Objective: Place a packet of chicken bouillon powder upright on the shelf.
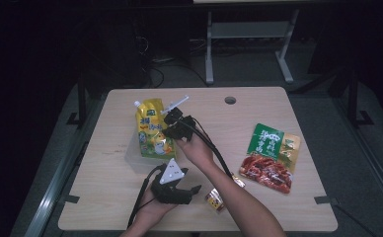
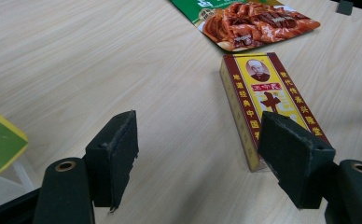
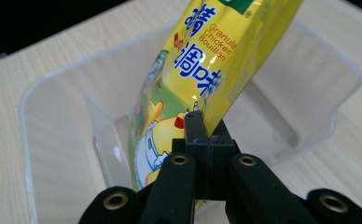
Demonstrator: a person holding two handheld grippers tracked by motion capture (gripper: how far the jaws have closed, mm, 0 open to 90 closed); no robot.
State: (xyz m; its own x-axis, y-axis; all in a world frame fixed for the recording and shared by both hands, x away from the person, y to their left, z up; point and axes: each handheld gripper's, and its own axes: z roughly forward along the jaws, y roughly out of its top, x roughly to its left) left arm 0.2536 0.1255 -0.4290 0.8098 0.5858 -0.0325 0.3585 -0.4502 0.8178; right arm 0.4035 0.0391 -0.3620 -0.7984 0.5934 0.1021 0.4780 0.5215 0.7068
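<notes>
High view first: nearest to us the left gripper (image 1: 192, 190) sits low over the near edge of the table (image 1: 120, 207), its grey three-cornered plate on top. Its jaws stand wide apart with nothing between them. Just to its right lies a small red and yellow box (image 1: 215, 199), flat on the wood. In the left gripper view we see that box (image 2: 268, 102) lying beyond the right jaw, apart from the pads.

Farther in, our right gripper (image 1: 172, 129) is pinched tight on the yellow bouillon pouch (image 1: 151, 129). The right gripper view shows the jaws clamped together on the pouch's (image 3: 202, 79) lower edge, the pouch tilted and held above a clear plastic bin (image 3: 53, 140) that stands on the table. The bottom of the pouch hangs within the bin's walls; we cannot tell whether it touches the floor of the bin.

Off to the right, well apart from both grippers, a green and red snack packet (image 1: 271, 157) lies flat. Near the table's far edge we see a round cable hole (image 1: 230, 100).
</notes>
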